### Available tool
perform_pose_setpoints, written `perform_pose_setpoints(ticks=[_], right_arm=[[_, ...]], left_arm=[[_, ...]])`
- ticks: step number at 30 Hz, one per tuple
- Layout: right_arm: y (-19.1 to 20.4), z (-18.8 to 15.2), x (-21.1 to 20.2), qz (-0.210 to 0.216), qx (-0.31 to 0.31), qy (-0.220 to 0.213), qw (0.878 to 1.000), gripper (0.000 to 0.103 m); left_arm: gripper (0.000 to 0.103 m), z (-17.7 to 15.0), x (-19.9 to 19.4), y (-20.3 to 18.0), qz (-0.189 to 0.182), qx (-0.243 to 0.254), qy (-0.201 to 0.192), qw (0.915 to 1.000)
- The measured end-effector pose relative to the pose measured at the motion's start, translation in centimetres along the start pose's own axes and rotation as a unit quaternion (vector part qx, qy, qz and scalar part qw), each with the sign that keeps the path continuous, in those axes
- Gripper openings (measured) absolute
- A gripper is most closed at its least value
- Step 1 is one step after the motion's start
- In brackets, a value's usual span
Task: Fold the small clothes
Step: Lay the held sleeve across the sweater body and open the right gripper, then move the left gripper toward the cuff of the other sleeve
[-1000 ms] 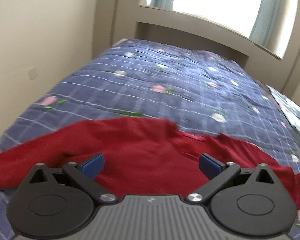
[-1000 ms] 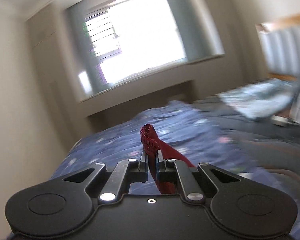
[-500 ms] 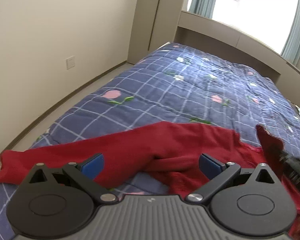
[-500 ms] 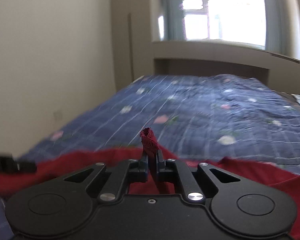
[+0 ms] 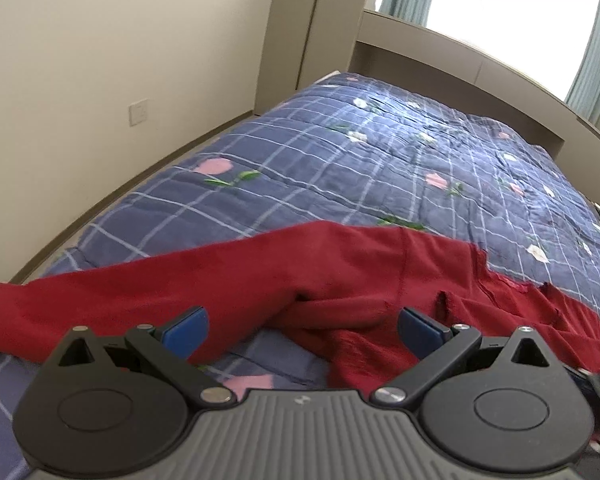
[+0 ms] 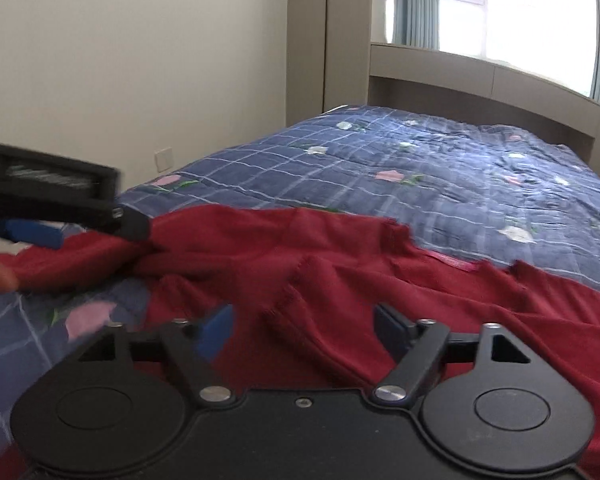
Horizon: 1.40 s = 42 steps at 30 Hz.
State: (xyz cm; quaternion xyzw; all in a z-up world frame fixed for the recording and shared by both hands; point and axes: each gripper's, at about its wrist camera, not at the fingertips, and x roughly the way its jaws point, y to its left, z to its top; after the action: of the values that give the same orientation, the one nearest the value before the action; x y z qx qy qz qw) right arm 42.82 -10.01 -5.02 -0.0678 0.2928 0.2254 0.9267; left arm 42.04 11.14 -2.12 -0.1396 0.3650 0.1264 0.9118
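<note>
A: Where is the red garment (image 5: 340, 276) lying?

B: Spread on the blue checked bedspread (image 5: 380, 160), across the lower half of both wrist views. 1 long sleeve (image 5: 100, 292) runs out to the left edge of the left wrist view. The body is rumpled, with a ridge of cloth at lower centre.

A: And the jaws?

B: The right gripper (image 6: 302, 330) has just been opening. Its jaws stand wide with cloth lying loose under them, nothing pinched. The left gripper (image 5: 302, 326) is released too, blue pads well apart over the sleeve's root.

A: How will it handle?

B: Soft, thin and light, I judge. It will sag and drag rather than hold a shape, and the quilted cover may catch it. A pinch should grip easily, since knit cloth is not slippery.

A: Where to take hold?

B: At an edge or seam: the cuff at far left, or the frayed-looking hem (image 6: 296, 280) near frame centre of the right view. Pinch 1 layer only.
</note>
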Motion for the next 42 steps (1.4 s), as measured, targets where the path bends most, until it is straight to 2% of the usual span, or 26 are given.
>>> perform_pose_setpoints(ticks=[3, 6, 8, 10, 12, 15, 16, 20, 24, 27, 29, 32, 33, 37, 42], right_arm=[[-2.6, -1.7, -3.2, -0.04, 0.01, -0.007, 0.999, 0.1], [-6.0, -3.6, -6.3, -0.101, 0.027, -0.012, 0.994, 0.102], [-8.1, -5.0, -8.2, -0.156, 0.04, -0.012, 0.987, 0.102], [-10.3, -6.7, -9.9, -0.21, 0.053, -0.008, 0.976, 0.102], [-12.1, -8.2, -11.1, -0.262, 0.061, -0.001, 0.963, 0.102], [-14.7, -10.4, -11.5, -0.318, 0.074, 0.026, 0.945, 0.102], [-15.3, -10.9, -11.5, -0.326, 0.077, 0.029, 0.942, 0.102], [-16.5, -12.0, -10.4, -0.329, 0.075, 0.024, 0.941, 0.102], [-16.2, -10.8, -8.7, -0.351, 0.033, 0.0, 0.936, 0.102], [-15.9, -10.0, -8.2, -0.384, -0.005, -0.032, 0.923, 0.102], [-16.5, -9.8, -7.5, -0.403, -0.013, -0.036, 0.914, 0.102], [-18.3, -10.0, -7.7, -0.444, 0.03, -0.015, 0.896, 0.102], [-19.0, -10.1, -8.0, -0.446, 0.051, -0.012, 0.894, 0.102], [-20.9, -10.9, -8.1, -0.424, 0.101, 0.024, 0.9, 0.102], [-21.9, -11.2, -7.7, -0.41, 0.123, 0.032, 0.903, 0.102]], left_arm=[[0.103, -0.8, 1.1, -2.5, -0.008, 0.018, -0.004, 0.9998], [0.103, -1.9, 2.2, -5.7, -0.026, 0.041, -0.017, 0.9986], [0.103, -2.8, 2.9, -7.7, -0.028, 0.059, -0.032, 0.9973], [0.103, -3.8, 3.6, -9.7, -0.015, 0.084, -0.053, 0.995], [0.103, -4.8, 4.3, -11.2, 0.014, 0.113, -0.072, 0.9908], [0.103, -6.2, 5.6, -12.5, 0.068, 0.141, -0.071, 0.9852], [0.103, -6.6, 5.9, -12.5, 0.074, 0.14, -0.069, 0.985], [0.103, -6.6, 6.0, -11.7, 0.055, 0.111, -0.06, 0.9905], [0.103, -6.6, 6.1, -11.0, 0.046, 0.095, -0.056, 0.9928], [0.103, -6.7, 6.3, -11.2, 0.05, 0.1, -0.059, 0.9919], [0.103, -6.7, 6.3, -11.2, 0.051, 0.1, -0.059, 0.9919], [0.103, -6.7, 6.4, -11.2, 0.051, 0.101, -0.059, 0.9918], [0.103, -6.6, 6.4, -11.2, 0.051, 0.102, -0.059, 0.9917], [0.103, -6.7, 6.5, -11.3, 0.053, 0.103, -0.06, 0.9915], [0.103, -6.8, 6.5, -11.5, 0.058, 0.106, -0.062, 0.9907]])
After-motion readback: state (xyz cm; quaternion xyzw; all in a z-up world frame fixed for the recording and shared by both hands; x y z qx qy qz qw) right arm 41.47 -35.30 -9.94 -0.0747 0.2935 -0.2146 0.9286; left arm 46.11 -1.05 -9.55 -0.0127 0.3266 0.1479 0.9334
